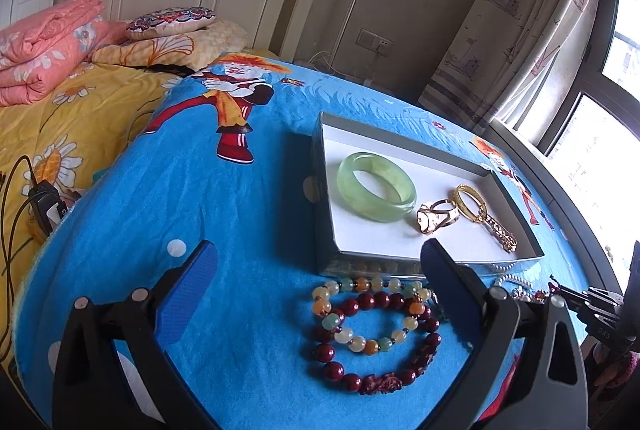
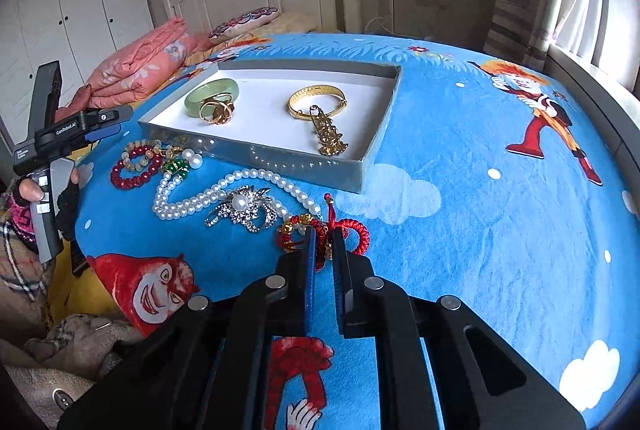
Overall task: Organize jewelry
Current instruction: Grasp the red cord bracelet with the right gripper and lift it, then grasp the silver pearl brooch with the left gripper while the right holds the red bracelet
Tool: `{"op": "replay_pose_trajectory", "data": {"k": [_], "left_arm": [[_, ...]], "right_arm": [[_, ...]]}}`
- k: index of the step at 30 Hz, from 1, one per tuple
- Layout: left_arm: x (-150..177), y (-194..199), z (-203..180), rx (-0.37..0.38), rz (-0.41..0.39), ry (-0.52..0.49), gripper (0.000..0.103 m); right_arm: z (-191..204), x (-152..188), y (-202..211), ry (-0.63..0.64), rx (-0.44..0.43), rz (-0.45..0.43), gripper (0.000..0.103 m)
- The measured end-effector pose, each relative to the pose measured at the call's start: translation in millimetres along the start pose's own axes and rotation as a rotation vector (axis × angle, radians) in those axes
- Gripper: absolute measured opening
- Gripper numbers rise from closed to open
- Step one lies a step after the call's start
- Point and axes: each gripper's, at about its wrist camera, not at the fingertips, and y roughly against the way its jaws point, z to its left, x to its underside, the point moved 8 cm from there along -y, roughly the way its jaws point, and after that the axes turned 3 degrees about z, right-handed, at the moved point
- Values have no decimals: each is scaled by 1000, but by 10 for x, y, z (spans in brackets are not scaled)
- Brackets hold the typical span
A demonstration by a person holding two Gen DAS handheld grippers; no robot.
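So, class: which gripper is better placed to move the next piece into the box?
Right. The right gripper has its fingers closed around the red cord bracelet; the left gripper is open, holding nothing.

Blanket (image 1: 224, 214) bright blue, printed with cartoon figures in red and orange, white clouds and dots. Box (image 2: 280, 154) grey outside, white inside. Bangle (image 1: 376, 186) pale translucent green. Ring (image 1: 436, 216) and bracelet (image 2: 316, 102) gold. Beaded bracelets (image 1: 372, 330) — one dark red, one mixed amber, cream, pale green. Necklace (image 2: 224, 190) white pearl; brooch (image 2: 242, 210) silver, pearl centre. Cord bracelet (image 2: 352, 234) red. Quilt (image 1: 44, 46) salmon pink, white flowers. Gripper pads (image 1: 188, 290) blue — frames black.
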Motion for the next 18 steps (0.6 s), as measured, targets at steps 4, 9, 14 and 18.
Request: {"op": "replay_pose_trajectory", "data": {"k": [4,9,14,18], "left_arm": [[45,138,-190,7,-22,-50,101],[259,268,-935,47,-9,-265,101],[486,189,-1633,121,41,-439,101],[647,32,-1880,149,93,-487,101]], "right_arm": [[-51,-29,161,-19,-25,-44,9],[-119,-37,268,-61,-114,-88,9],[-189,59,240,-82,-132,-67,10],[-161,258,135,-40,-106,3,13]]}}
